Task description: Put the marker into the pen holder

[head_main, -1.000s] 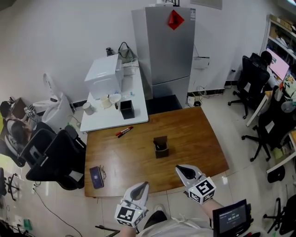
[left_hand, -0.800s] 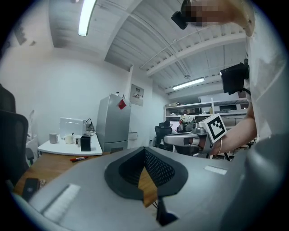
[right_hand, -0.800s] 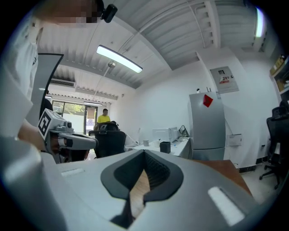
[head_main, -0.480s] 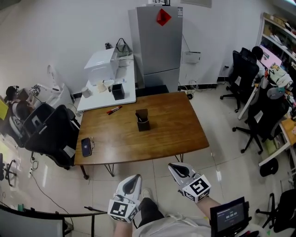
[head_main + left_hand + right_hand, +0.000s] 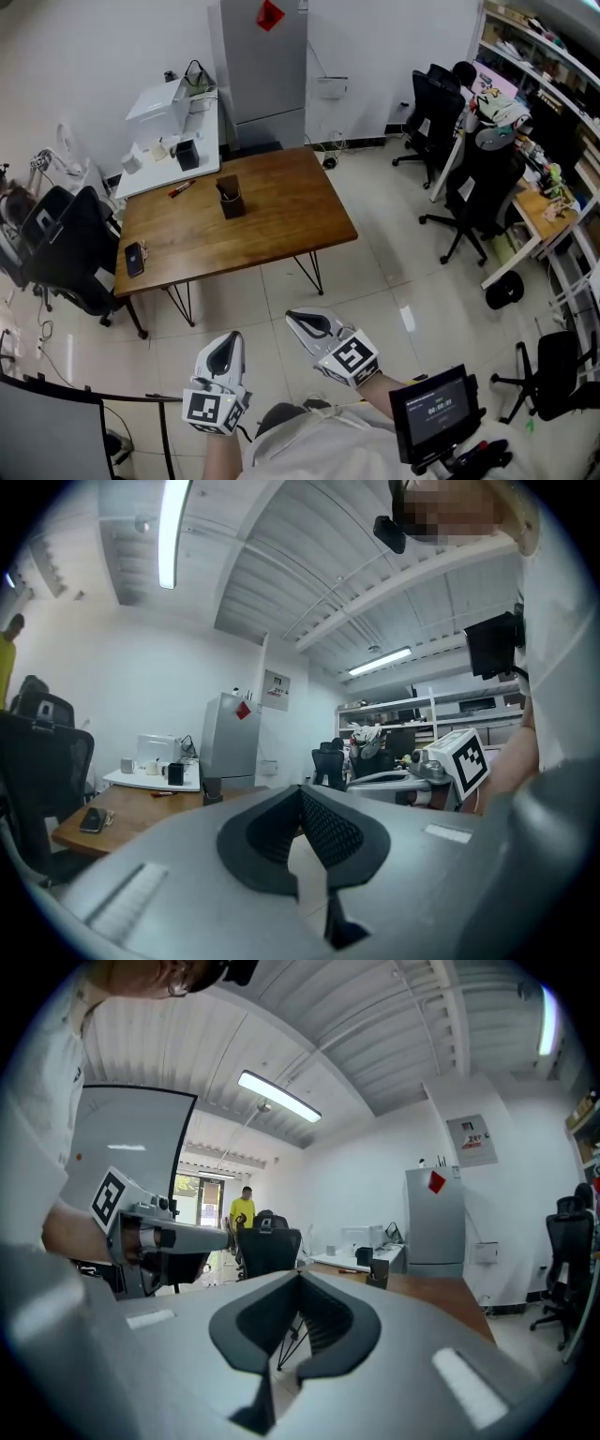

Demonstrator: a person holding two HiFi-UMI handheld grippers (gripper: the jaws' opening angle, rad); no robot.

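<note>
The left hand-held gripper (image 5: 227, 343) and the right hand-held gripper (image 5: 302, 322) are both held over the tiled floor (image 5: 375, 281), near the person and well apart from the wooden surface (image 5: 281, 211). Each points roughly level toward the far part of the room. In the left gripper view, the two dark ribbed pads of the left hand-held gripper meet at their tips; the jaws are together and nothing is clamped between them. In the right gripper view, the jaws of the right hand-held gripper are likewise pressed together and carry nothing. Neither hand-held gripper touches any object. The marker (image 5: 181, 188), red, lies flat at the far left edge of the wooden surface, close to the adjoining white surface (image 5: 141, 178). The pen holder (image 5: 231, 198), a dark upright box, stands on the wooden surface to the right of the marker and apart from it. A phone (image 5: 135, 259) lies flat at the near left corner of the same surface. A black chair (image 5: 66, 248) stands at the left end of the wooden surface. A grey refrigerator (image 5: 262, 66) stands against the far wall beyond both surfaces.
</note>
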